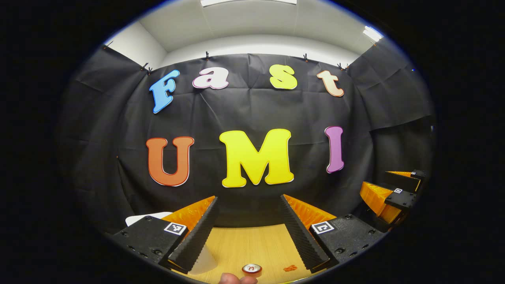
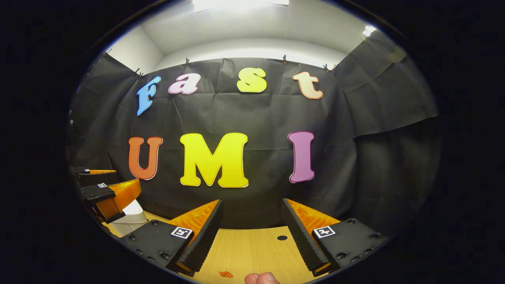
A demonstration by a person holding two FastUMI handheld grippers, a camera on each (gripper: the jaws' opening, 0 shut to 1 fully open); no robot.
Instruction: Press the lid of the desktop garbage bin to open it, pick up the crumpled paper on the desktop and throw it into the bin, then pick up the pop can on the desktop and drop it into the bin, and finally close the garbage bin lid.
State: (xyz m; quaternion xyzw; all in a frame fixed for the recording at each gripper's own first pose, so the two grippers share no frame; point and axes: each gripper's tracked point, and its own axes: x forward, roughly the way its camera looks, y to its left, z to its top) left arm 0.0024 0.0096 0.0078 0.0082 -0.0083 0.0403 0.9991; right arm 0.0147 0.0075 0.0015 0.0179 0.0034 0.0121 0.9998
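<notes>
The pale wooden tabletop (image 1: 256, 244) lies under both raised tools. The white plastic bin (image 2: 132, 217) sits left of the right tool (image 2: 251, 232), beneath the left tool (image 1: 248, 232). A round-topped metal pop can (image 1: 252, 269) stands upright on the tabletop below the left tool's wide-open, empty fingers. Near it lies a small crumpled orange paper scrap (image 1: 290, 268), just below the right tool, whose fingers likewise stand wide apart and empty.

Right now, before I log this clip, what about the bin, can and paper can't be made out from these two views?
- Garbage bin: the right gripper view has the left gripper across it; the left gripper view has a finger over it. Lid state unclear.
- Pop can: top alone visible at the bottom edge, a fingertip before it.
- Small orange scrap: too small to identify.
- Crumpled paper: cannot be picked out.
</notes>
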